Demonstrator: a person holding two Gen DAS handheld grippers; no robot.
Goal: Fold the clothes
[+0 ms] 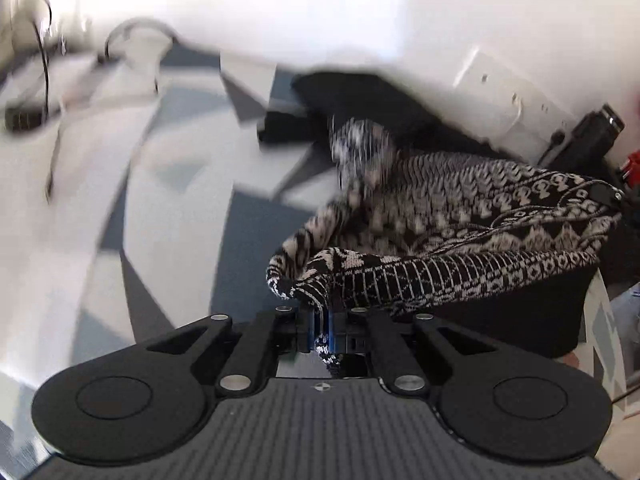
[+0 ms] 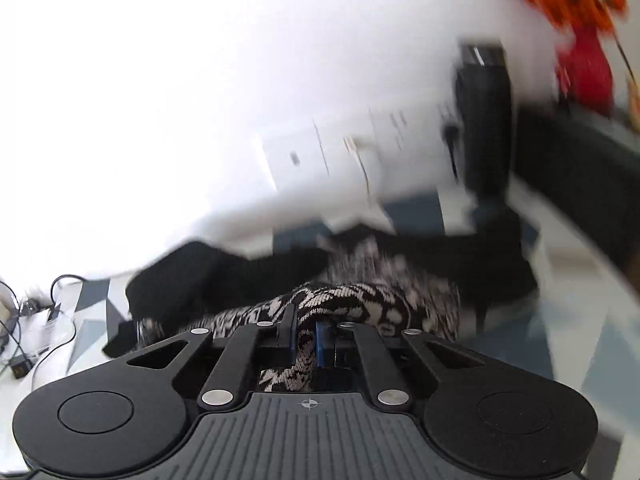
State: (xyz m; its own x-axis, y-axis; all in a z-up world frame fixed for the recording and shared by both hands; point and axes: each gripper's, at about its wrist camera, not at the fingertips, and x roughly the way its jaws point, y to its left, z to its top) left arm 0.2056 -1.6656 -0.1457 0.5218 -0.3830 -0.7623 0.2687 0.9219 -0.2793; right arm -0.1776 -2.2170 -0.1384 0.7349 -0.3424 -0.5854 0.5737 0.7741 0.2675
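Left gripper (image 1: 322,330) clamps patterned sweater (image 1: 460,232) hem | right gripper (image 2: 306,340) grips its fold, lifted

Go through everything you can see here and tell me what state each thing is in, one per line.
left gripper: shut on an edge of the patterned knit.
right gripper: shut on another part of the knit.
black-and-white knit garment: bunched, unfolded, held up between both grippers.
black garment: lying crumpled behind the knit.
geometric-patterned surface: partly covered by clothes.
cables: loose, off at the edge.
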